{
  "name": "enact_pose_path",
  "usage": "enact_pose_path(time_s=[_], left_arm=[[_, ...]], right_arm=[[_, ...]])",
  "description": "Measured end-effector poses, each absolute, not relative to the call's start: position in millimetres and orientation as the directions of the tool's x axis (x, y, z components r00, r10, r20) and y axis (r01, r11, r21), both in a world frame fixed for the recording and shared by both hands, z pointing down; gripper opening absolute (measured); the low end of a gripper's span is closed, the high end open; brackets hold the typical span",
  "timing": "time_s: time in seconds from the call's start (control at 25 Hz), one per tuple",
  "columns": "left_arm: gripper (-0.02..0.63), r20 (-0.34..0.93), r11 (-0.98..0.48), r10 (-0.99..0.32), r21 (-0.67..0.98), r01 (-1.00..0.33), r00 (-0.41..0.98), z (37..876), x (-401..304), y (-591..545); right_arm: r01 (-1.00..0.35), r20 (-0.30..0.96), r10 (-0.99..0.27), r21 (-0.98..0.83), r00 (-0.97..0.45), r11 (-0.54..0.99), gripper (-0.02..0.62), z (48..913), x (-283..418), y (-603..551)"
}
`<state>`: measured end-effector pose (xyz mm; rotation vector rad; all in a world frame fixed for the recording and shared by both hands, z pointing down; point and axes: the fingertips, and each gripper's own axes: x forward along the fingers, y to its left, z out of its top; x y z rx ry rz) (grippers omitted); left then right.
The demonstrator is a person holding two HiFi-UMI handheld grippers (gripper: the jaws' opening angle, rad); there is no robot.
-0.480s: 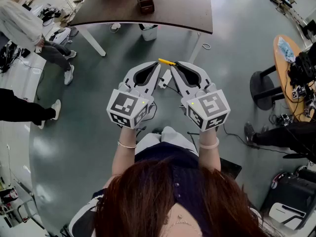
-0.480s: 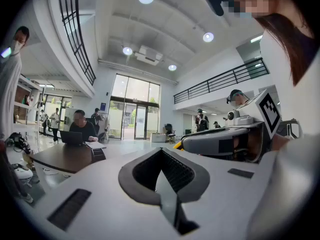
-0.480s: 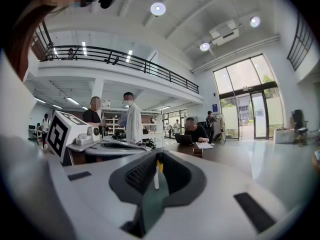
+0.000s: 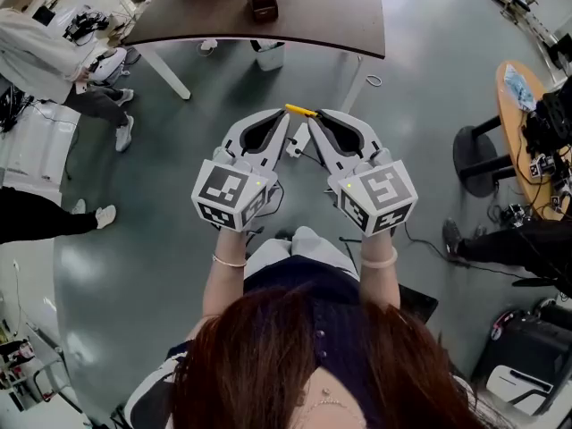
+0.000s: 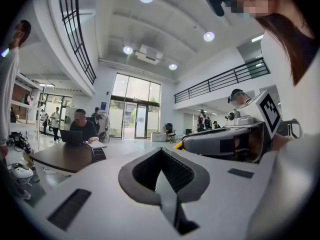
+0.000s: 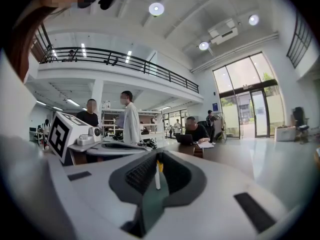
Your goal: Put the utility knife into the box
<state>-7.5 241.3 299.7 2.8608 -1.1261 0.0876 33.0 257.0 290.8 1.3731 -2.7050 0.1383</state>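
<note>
The box [image 4: 261,0], small, dark brown and split into compartments, stands on the dark table [image 4: 340,25] at the top edge of the head view. Its top is open, but the inside is too small and shadowed to tell whether anything lies in it. Under the table's near edge stands a white bin [image 4: 268,57], whose contents cannot be made out either. The utility knife [image 4: 302,112] is not in the box. It shows as a short yellow bar in the middle of the frame, well below the table, where the tips of the two raised grippers come close together. The right gripper [image 4: 319,115] has its jaws closed on it. In the right gripper view a thin pale strip with a yellow end stands upright between the ribbed pads, and the rest of the knife is hidden by the jaws. The left gripper [image 4: 287,118] has its jaws brought together with nothing between them, and the knife's yellow tip pokes out just beside it. The person's head fills the bottom of the head view.
</note>
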Motion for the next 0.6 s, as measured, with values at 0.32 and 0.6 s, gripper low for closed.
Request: enact_pose_path(time_s=[0.32, 0.6], left_arm=[[-0.006, 0.081, -0.723, -0.686, 0.036, -0.69, 0.723, 303.9, -17.3, 226.1], [-0.006, 0.078, -0.735, -0.674, 0.027, -0.678, 0.734, 302.8, -30.3, 190.6]], right_arm=[[-0.801, 0.125, -0.793, -0.034, -0.596, 0.597, 0.049, 294.5, 26.9, 244.4], [-0.821, 0.121, -0.814, -0.016, -0.568, 0.57, 0.049, 291.2, 10.2, 205.3]])
